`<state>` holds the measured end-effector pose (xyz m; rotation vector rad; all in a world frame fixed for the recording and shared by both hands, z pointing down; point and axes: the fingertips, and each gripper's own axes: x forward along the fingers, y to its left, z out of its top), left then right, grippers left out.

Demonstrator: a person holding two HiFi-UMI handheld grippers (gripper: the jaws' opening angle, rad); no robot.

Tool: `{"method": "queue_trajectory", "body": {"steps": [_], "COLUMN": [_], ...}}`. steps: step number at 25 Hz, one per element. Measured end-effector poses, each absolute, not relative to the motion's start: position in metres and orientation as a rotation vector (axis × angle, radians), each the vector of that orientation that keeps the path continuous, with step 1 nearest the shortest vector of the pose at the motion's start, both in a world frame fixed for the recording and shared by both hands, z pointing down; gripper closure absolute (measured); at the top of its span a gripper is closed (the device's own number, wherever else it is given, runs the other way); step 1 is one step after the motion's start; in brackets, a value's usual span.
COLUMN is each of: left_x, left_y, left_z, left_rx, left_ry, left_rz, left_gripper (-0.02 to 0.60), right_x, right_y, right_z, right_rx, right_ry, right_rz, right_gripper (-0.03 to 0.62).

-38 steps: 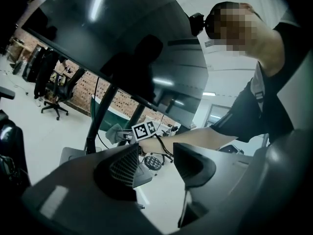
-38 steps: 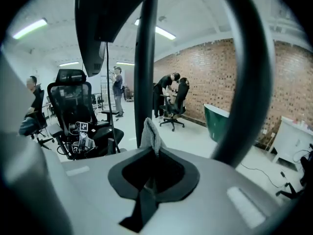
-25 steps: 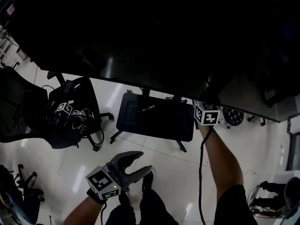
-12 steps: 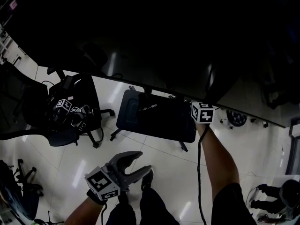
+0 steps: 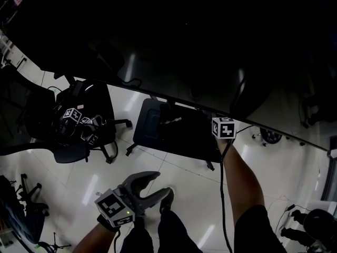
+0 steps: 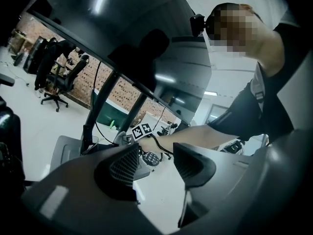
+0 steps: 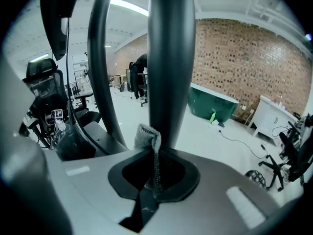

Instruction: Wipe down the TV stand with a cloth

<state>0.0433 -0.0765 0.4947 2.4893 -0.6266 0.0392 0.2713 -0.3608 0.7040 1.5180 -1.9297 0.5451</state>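
The TV stand has a dark flat base [image 5: 174, 133] on castors and dark upright poles [image 7: 171, 58] under a big black screen [image 5: 174, 36]. My right gripper [image 7: 155, 173] is shut on a small grey cloth [image 7: 148, 140], which is pressed against the middle pole just above the base. In the head view only its marker cube [image 5: 224, 128] and the forearm show, at the base's right end. My left gripper [image 5: 162, 184] hangs low over the floor in front of the stand, open with nothing between its pads [image 6: 124, 163].
A black office chair [image 5: 79, 125] holding more marker cubes stands left of the stand. Another chair [image 5: 21, 215] is at the lower left. A shoe [image 5: 166, 202] is beside the left gripper. A green bin [image 7: 212, 106] and a white cabinet [image 7: 274, 114] stand by the brick wall.
The right hand with the cloth has moved down the pole towards the base. The left gripper has sunk a little and stays open.
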Motion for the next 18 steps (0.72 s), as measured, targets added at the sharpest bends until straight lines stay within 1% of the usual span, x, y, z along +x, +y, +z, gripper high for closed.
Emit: {"method": "queue_trajectory", "body": {"steps": [5, 10, 13, 18], "left_x": [0.043, 0.043, 0.038, 0.035], "left_y": [-0.078, -0.079, -0.085, -0.094], "left_z": [0.498, 0.497, 0.497, 0.495], "left_rx": [2.477, 2.502, 2.528, 2.548], "left_ry": [-0.633, -0.637, -0.662, -0.675], "left_rz": [0.042, 0.057, 0.085, 0.083], "left_gripper": [0.339, 0.339, 0.339, 0.337], "right_x": [0.266, 0.246, 0.235, 0.209], "right_y": [-0.36, -0.338, -0.306, -0.256], "right_z": [0.708, 0.664, 0.647, 0.681], "right_rx": [1.51, 1.478, 1.449, 1.358], "right_ry": [-1.937, -2.113, -2.182, -2.175], "right_rz": [0.556, 0.462, 0.501, 0.624], "right_gripper": [0.577, 0.577, 0.577, 0.577]}}
